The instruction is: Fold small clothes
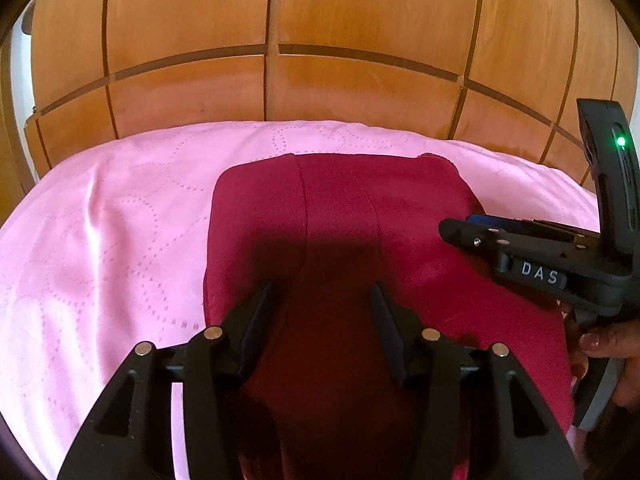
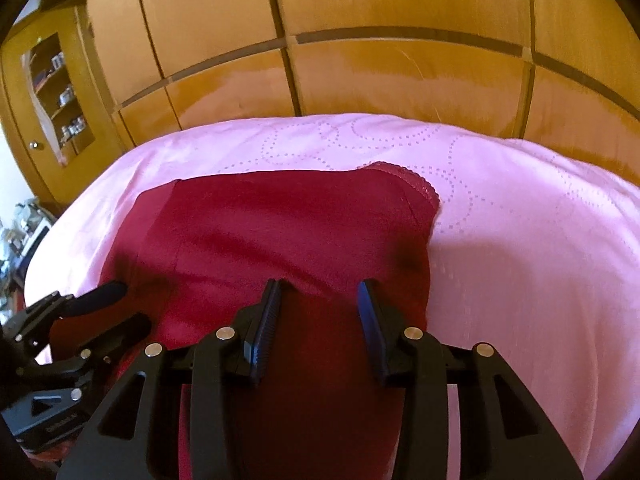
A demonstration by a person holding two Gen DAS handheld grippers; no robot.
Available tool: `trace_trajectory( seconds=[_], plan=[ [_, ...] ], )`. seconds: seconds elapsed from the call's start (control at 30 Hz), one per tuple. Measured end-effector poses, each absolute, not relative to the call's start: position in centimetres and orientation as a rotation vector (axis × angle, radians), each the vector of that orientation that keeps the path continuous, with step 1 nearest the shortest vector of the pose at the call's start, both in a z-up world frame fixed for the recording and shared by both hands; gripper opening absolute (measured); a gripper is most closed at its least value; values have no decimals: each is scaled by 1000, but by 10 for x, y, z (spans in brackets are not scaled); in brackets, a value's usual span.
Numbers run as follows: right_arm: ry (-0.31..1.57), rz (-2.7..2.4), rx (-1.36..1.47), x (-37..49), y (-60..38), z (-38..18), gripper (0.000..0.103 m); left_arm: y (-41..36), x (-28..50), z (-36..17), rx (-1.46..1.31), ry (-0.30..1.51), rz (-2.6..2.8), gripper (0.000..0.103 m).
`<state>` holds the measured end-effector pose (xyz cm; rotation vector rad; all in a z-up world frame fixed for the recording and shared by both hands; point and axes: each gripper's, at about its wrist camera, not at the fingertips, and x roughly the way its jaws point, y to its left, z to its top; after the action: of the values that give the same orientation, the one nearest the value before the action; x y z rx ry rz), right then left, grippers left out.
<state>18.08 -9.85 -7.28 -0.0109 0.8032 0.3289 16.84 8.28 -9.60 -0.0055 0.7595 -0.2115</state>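
A big wooden wardrobe (image 1: 280,40) stands behind a bed with a pink bedspread (image 1: 100,220), and a small dark red cloth (image 1: 340,208) lies flat on the pink cover, with a lacy edge (image 2: 416,184) at its far right corner. The cloth looks soft, thin and light, so it may bend and slide easily; I think the best places to grab are the near corners or edges. The left gripper (image 1: 322,304) and the right gripper (image 2: 320,304) both hang over the cloth with fingers spread apart, holding nothing.
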Motion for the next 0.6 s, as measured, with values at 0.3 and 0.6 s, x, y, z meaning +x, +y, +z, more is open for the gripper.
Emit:
trace_trajectory(
  seconds=[0.3,0.6],
  plan=[
    [743,312,-77,140,-91,-63,66,83,147,-83,-20,775,-175,70],
    [744,314,14,109,-110,-54,66,90,120,-70,-52,744,-156,79]
  ],
)
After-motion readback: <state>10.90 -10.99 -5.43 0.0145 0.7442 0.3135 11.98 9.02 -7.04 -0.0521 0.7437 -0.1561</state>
